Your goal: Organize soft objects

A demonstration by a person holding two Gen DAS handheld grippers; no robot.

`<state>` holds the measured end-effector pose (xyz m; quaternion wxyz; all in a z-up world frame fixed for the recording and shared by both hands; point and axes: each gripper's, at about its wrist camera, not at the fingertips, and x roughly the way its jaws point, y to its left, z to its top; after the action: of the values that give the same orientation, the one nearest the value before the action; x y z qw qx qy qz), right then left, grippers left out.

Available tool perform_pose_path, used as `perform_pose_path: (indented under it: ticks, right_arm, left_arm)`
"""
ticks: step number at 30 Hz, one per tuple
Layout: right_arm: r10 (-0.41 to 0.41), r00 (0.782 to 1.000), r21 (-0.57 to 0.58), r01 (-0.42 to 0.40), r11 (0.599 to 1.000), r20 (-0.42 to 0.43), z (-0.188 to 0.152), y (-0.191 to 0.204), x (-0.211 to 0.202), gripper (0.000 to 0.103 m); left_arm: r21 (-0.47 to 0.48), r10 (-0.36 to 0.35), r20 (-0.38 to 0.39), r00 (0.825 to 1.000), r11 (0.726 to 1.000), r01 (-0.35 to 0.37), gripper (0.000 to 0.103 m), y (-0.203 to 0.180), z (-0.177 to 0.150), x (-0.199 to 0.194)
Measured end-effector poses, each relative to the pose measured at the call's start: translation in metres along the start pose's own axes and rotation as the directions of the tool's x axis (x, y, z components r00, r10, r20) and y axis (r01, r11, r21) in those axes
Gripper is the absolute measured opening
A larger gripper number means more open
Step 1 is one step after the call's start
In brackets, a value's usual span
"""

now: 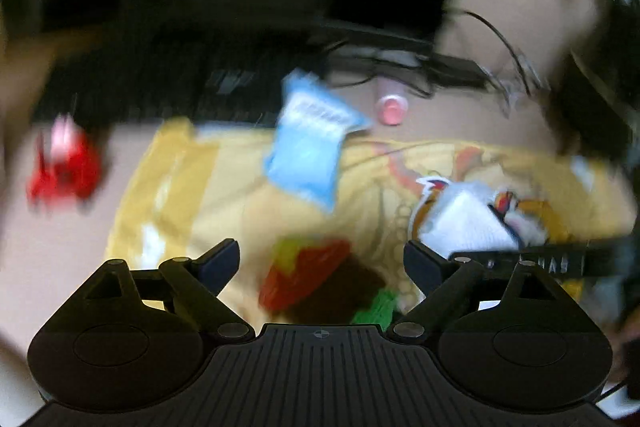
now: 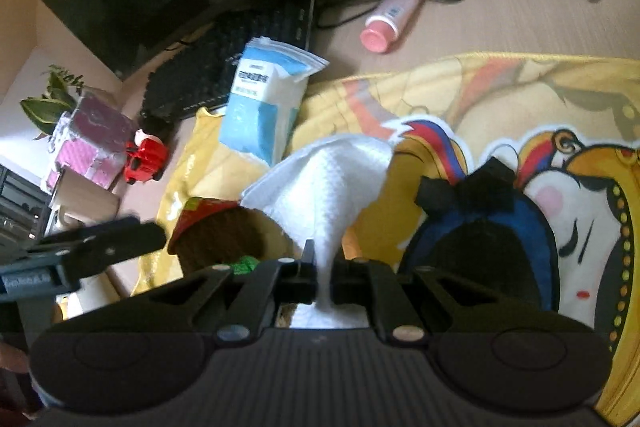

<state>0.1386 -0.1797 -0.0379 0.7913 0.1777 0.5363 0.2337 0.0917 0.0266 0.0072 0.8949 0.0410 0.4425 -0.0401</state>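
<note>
One white tissue [image 2: 332, 187] is pinched at its narrow end between my right gripper [image 2: 320, 275] fingers, fanning up and away over the yellow cloth [image 2: 500, 87]. It looks feather-light, limp and tearable, so I judge a gathered corner the best hold. My left gripper [image 1: 320, 259] fingers are spread, empty, above a red-and-brown knitted toy [image 1: 316, 279].

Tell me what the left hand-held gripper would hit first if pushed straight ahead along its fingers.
Probably the knitted red, brown and green soft toy, lying on the yellow mat between the open left hand-held gripper fingers. The view is motion-blurred, so depth is uncertain.
</note>
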Motion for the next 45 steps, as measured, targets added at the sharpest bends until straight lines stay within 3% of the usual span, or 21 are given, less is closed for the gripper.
perform_pose_path:
  ticks: [2,3,7,9,10,11,12,14,16,17,18,22,27,30,33,36,40,42,45]
  right_arm:
    - [0.005,1.000,0.004,-0.005,1.000,0.001,0.000,-0.002,-0.002,0.006]
    - [0.006,1.000,0.009,-0.006,1.000,-0.003,0.001,-0.003,-0.002,0.006]
    - [-0.012,1.000,0.005,0.012,1.000,-0.021,0.000,-0.006,0.000,0.006]
    - [-0.020,0.999,-0.004,0.020,1.000,-0.031,0.001,-0.005,0.003,0.006]
    - [-0.025,0.999,-0.012,0.025,1.000,-0.035,0.001,-0.004,0.003,0.006]
    - [-0.030,0.999,-0.022,0.029,0.999,-0.036,0.002,-0.002,0.003,0.006]
    - [-0.035,0.999,-0.034,0.034,0.999,-0.032,0.004,0.001,0.003,0.006]
    - [-0.046,0.999,-0.057,0.045,0.997,-0.020,0.009,0.006,0.002,0.006]
    - [-0.066,0.998,-0.073,0.066,0.995,0.005,0.017,0.011,0.000,0.006]
    - [-0.079,0.997,-0.080,0.080,0.994,0.019,0.023,0.015,-0.001,0.006]
    - [-0.084,0.996,-0.089,0.086,0.992,0.028,0.027,0.019,-0.003,0.006]
    - [-0.063,0.997,-0.131,0.067,0.989,0.033,0.035,0.038,-0.004,0.006]
    - [0.056,0.998,-0.159,-0.058,0.985,-0.020,0.036,0.071,0.014,0.006]
    - [0.163,0.981,-0.155,-0.179,0.972,-0.106,0.032,0.092,0.039,0.006]
    - [0.187,0.972,-0.174,-0.210,0.962,-0.140,0.024,0.097,0.047,0.006]
    - [0.168,0.978,-0.172,-0.187,0.967,-0.121,0.021,0.083,0.037,0.005]
    - [0.015,0.993,-0.153,-0.034,0.988,-0.120,0.014,0.056,0.030,0.009]
    - [-0.036,0.991,-0.121,0.020,0.992,-0.129,0.011,0.041,0.029,0.009]
    - [-0.058,0.991,-0.102,0.046,0.994,-0.119,0.006,0.028,0.022,0.009]
  left_arm:
    - [0.147,0.084,-0.016,0.996,0.986,-0.081,0.093,-0.024,-0.008,0.016]
    - [0.177,0.106,-0.036,0.994,0.979,-0.098,0.093,-0.029,-0.011,0.027]
    - [0.087,0.060,-0.106,0.993,0.995,-0.051,0.094,-0.020,-0.013,0.060]
    - [0.043,0.009,-0.093,0.996,0.999,-0.005,0.092,-0.010,-0.016,0.064]
    - [0.016,-0.029,-0.080,0.996,0.999,0.031,0.085,-0.001,-0.018,0.061]
    - [-0.018,-0.088,-0.067,0.994,0.996,0.087,0.078,0.010,-0.020,0.057]
    - [-0.059,-0.156,-0.055,0.986,0.986,0.153,0.078,0.021,-0.022,0.053]
    - [-0.112,-0.279,0.007,0.960,0.954,0.278,0.077,0.036,-0.023,0.050]
    - [-0.120,-0.379,0.082,0.922,0.915,0.386,0.077,0.046,-0.022,0.048]
    - [-0.082,-0.402,0.113,0.908,0.907,0.412,0.077,0.046,-0.022,0.048]
    - [-0.051,-0.405,0.124,0.906,0.909,0.413,0.078,0.046,-0.023,0.049]
    - [-0.056,-0.354,0.109,0.929,0.931,0.362,0.077,0.062,-0.034,0.049]
    - [-0.090,-0.368,0.089,0.926,0.922,0.375,0.086,0.085,-0.050,0.032]
    - [-0.105,-0.369,0.067,0.927,0.921,0.374,0.088,0.088,-0.055,0.031]
    - [-0.113,-0.359,0.054,0.932,0.925,0.363,0.092,0.090,-0.061,0.032]
    - [-0.132,-0.361,0.051,0.931,0.922,0.365,0.092,0.092,-0.064,0.033]
    - [-0.109,-0.361,0.033,0.932,0.926,0.363,0.093,0.089,-0.061,0.033]
    - [-0.067,-0.344,0.031,0.938,0.936,0.346,0.091,0.086,-0.057,0.029]
    - [0.076,-0.308,0.055,0.950,0.950,0.303,0.090,0.071,-0.049,0.011]
